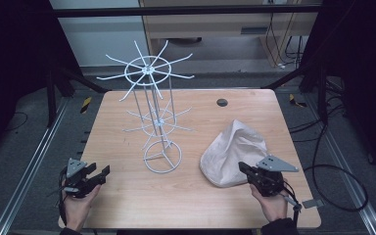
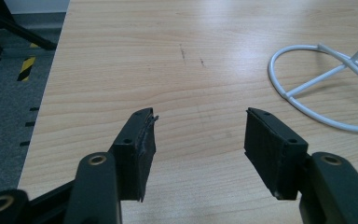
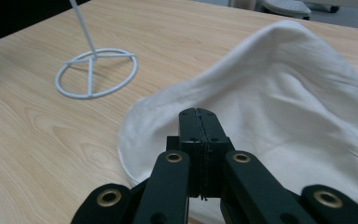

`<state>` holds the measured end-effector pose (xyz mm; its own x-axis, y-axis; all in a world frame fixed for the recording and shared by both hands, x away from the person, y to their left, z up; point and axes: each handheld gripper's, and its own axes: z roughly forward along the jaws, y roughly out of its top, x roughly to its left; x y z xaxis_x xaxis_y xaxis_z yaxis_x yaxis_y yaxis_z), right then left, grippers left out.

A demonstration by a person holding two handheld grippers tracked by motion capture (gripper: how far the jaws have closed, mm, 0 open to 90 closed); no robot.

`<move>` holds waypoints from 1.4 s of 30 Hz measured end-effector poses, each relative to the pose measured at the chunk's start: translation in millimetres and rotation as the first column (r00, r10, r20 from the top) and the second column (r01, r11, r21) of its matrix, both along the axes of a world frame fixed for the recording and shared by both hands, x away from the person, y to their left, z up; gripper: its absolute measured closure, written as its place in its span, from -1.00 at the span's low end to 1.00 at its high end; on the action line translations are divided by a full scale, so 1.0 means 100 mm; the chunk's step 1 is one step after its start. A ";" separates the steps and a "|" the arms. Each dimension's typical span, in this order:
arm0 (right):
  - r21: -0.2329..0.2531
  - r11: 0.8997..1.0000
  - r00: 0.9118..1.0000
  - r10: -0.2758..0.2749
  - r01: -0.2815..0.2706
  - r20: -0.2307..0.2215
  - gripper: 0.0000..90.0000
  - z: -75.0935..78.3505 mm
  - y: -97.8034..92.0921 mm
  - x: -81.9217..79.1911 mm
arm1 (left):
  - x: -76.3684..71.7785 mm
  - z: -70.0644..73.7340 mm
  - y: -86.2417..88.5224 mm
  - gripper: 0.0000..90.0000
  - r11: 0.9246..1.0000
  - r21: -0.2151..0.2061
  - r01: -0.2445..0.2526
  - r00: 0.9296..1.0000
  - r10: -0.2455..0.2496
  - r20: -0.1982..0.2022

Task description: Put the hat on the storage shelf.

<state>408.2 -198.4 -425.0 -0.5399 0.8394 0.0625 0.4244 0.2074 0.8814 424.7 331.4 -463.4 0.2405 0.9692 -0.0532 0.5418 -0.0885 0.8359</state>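
A white wire rack [image 1: 156, 107] with spoked tiers and a ring base stands mid-way on the pale wood-grain surface [image 1: 127, 196]. Right of the rack lies a soft, creased cream cloth hat [image 1: 235, 149]. The right gripper [image 3: 199, 114], jaws pressed together, sits over the hat's brim. Left of the rack, the left gripper [image 2: 198, 133] has wide jaws.

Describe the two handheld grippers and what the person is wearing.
Both grippers, left gripper and right gripper, are black with two ribbed jaws and brass-coloured pivot pins. Each carries a grey three-cornered plate and trails a dark cable. A dark sleeve covers the right wrist.
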 end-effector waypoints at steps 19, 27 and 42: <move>-0.036 0.996 0.996 0.087 -0.087 -0.023 1.00 -0.05 0.61 0.33 | 0.01 -0.01 0.00 -0.13 1.000 0.003 0.000 1.000 0.000 -0.002; -0.059 0.995 0.995 0.081 -0.084 -0.053 1.00 -0.16 0.75 0.49 | 0.02 -0.01 -0.01 -0.14 1.000 0.007 0.002 1.000 -0.002 -0.006; -0.104 0.991 0.991 0.076 -0.087 -0.111 1.00 -0.35 0.92 0.68 | 0.03 -0.02 0.00 -0.18 1.000 0.011 -0.003 1.000 0.003 -0.009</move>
<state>476.0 -106.7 -459.7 -0.6020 0.7978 0.0343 0.4923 0.3371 0.8025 427.5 331.8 -465.1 0.2369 0.9705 -0.0449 0.5498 -0.0959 0.8298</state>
